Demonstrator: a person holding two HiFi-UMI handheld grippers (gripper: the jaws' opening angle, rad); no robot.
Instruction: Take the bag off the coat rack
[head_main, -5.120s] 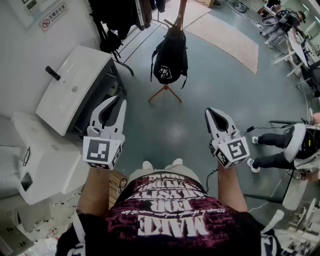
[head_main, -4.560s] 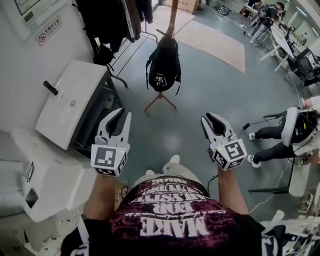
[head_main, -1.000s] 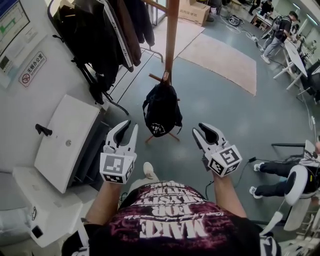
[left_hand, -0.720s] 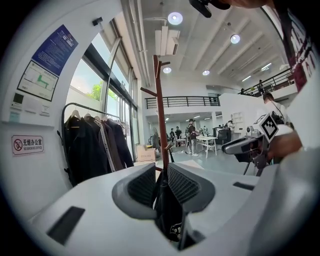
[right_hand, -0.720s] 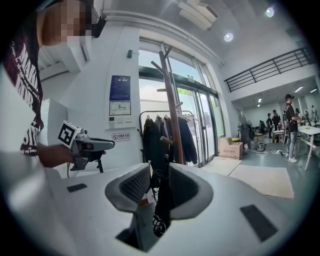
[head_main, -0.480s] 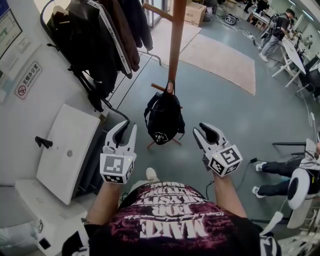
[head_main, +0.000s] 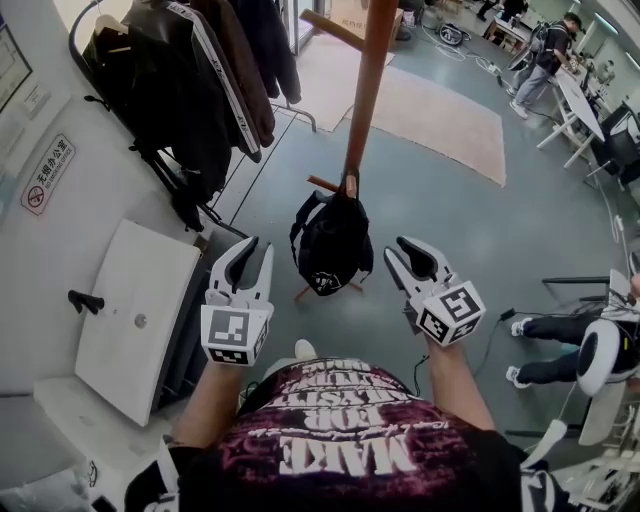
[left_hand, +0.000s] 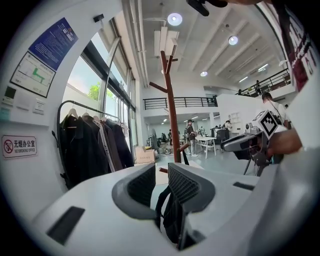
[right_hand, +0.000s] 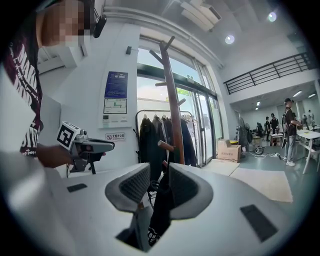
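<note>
A black backpack (head_main: 332, 245) hangs by its top loop from a low peg of the brown wooden coat rack (head_main: 375, 70). In the head view it sits between my two grippers, a little beyond their tips. My left gripper (head_main: 250, 255) is open to the bag's left and holds nothing. My right gripper (head_main: 405, 252) is open to its right, also holding nothing. In the left gripper view the bag (left_hand: 172, 220) shows through the gap of the left gripper (left_hand: 160, 185), below the rack's pole (left_hand: 170, 100). The right gripper (right_hand: 159, 185) frames the bag (right_hand: 160, 210) and the pole (right_hand: 172, 100) the same way.
A metal clothes rail with dark jackets (head_main: 190, 90) stands at the left, close to the rack. A white cabinet (head_main: 140, 315) lies along the left wall. A beige rug (head_main: 440, 105) is beyond the rack. A seated person's legs (head_main: 545, 350) are at the right.
The person has walked up to the coat rack, so the backpack has gone from far ahead to between the two gripper tips. Both grippers stay open.
</note>
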